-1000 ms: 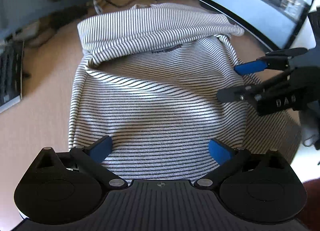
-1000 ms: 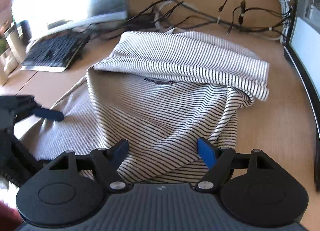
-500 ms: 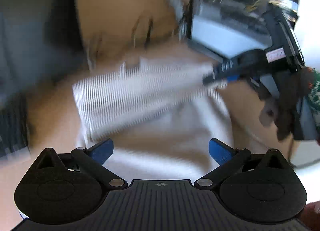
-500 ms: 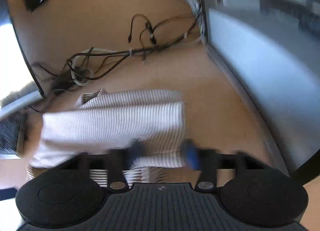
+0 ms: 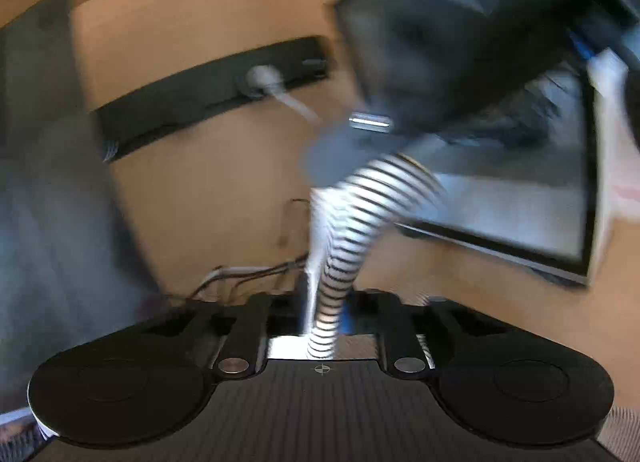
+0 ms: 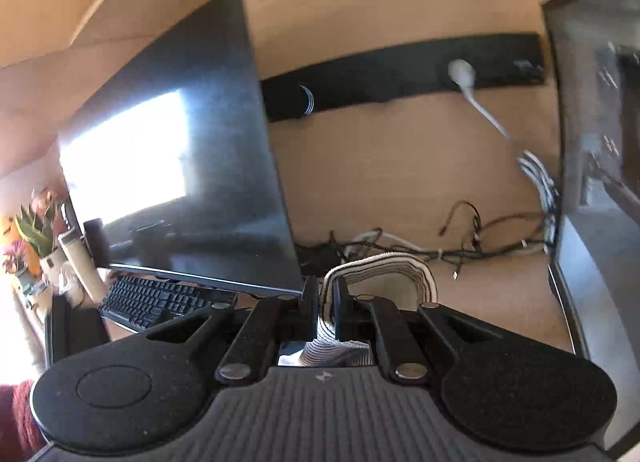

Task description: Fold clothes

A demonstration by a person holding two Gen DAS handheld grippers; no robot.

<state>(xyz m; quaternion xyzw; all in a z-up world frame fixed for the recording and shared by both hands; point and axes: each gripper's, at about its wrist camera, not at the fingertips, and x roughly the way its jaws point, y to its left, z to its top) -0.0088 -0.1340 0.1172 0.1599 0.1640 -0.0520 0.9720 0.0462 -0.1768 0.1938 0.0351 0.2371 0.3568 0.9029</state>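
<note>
I can read no text, label, brand or number anywhere in either of my wrist views; all is blurred.

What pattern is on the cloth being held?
Thin black-and-white stripes on the cloth, clearest in the left wrist view.

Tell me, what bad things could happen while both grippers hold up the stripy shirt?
The left gripper pinches only a thin bunch of the striped shirt, so it might slip out. The right gripper also holds a small fold. The dangling cloth could snag the cables or bump the monitor.
</note>
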